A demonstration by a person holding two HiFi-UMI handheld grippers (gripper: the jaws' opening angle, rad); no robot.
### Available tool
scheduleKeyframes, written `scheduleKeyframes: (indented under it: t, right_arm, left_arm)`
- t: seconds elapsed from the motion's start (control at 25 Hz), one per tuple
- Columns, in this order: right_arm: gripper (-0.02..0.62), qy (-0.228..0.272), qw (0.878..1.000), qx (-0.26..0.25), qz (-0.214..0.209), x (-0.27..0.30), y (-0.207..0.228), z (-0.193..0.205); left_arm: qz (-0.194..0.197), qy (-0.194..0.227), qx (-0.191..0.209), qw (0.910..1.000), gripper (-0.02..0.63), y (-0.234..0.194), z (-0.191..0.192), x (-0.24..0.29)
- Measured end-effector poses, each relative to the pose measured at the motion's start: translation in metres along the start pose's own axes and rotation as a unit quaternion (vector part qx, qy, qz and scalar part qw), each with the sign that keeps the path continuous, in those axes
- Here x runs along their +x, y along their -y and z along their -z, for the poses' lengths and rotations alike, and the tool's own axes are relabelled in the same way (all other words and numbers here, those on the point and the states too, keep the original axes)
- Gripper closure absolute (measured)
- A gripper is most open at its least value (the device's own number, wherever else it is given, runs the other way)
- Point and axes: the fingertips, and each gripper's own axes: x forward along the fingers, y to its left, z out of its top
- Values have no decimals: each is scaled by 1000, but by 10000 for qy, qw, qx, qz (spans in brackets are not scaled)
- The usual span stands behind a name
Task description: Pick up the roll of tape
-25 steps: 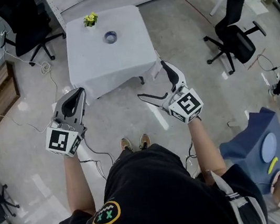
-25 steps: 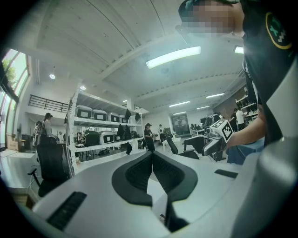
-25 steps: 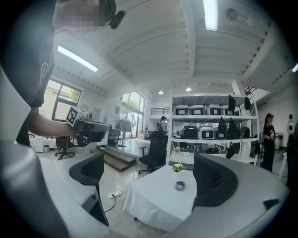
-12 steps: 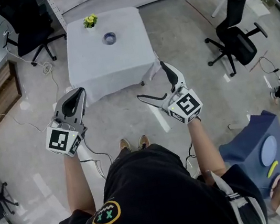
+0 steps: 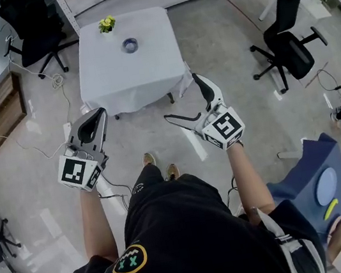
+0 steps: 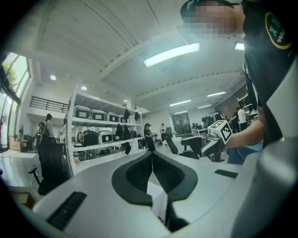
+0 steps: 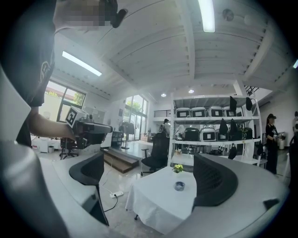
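L gripper (image 5: 97,116), held over the floor (image 5: 32,162) short of the table (image 5: 147,72), has its jaws pressed together w/ nothing between them. The roll of tape (image 5: 130,44) lies on the white-clothed table toward its far edge, near a small yellow-flowered plant (image 5: 106,25) and well apart from both grippers. R gripper (image 5: 180,97), by the table's near right corner, has its jaws spread wide & holds nothing.

The head view looked steeply down from above the person at the table (image 5: 147,72), well ahead. The right gripper view faced that same table level, from afar; the left gripper view faced shelves (image 6: 88,122)
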Motion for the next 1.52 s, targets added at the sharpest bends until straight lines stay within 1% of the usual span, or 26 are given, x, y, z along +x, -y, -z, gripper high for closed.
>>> scheduleKeyframes:
  t: [0.2, 0.4, 0.6, 0.84, 1.52]
  right_arm:
    - [-3, 29, 10000, -14, -21, 10, 10, 1]
    - [-3, -23, 10000, -23, -13, 35, 25, 11]
    - [-3, -51, 10000, -59, -11, 74, 47, 13]
    - [-3, -124, 9999, -45, -7, 126, 84, 16]
    - [-3, -432, 9988, -26, 215, 265, 175, 17]
  left_arm:
    - [-7, 6, 10, 10000, 584, -11, 1, 10]
    - [70, 57, 10, 10000, 584, -33, 13, 28]
    - [125, 55, -52, 9999, 584, -73, 27, 55]
    - [194, 59, -149, 9997, 584, -125, 41, 95]
    - [509, 76, -324, 9982, 584, -268, 74, 195]
